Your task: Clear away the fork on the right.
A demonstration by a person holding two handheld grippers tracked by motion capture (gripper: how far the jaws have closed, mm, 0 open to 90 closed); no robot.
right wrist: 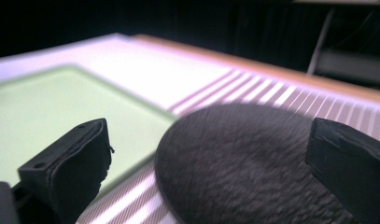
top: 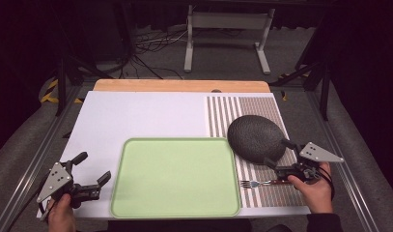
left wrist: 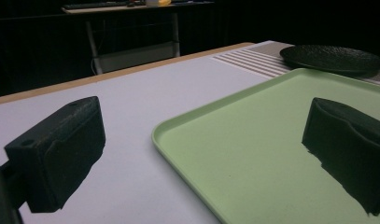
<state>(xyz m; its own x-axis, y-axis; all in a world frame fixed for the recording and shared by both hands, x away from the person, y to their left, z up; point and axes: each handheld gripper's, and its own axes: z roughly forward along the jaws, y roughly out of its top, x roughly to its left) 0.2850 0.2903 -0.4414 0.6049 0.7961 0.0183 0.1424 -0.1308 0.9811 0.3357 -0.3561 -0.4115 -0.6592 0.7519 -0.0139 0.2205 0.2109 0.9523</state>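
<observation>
Dark plate (top: 257, 137) sits on the striped mat (top: 261, 193), its edge touching the green tray (top: 175, 176) corner; not yet lifted. Right gripper (top: 276, 153), jaws spread wide and empty, straddles the plate's near rim. Fork (top: 257, 183) lies just beside that hand. Left gripper (top: 94, 170), jaws apart, idles at the tray's left edge. Tray bare. No readable writing anywhere
</observation>
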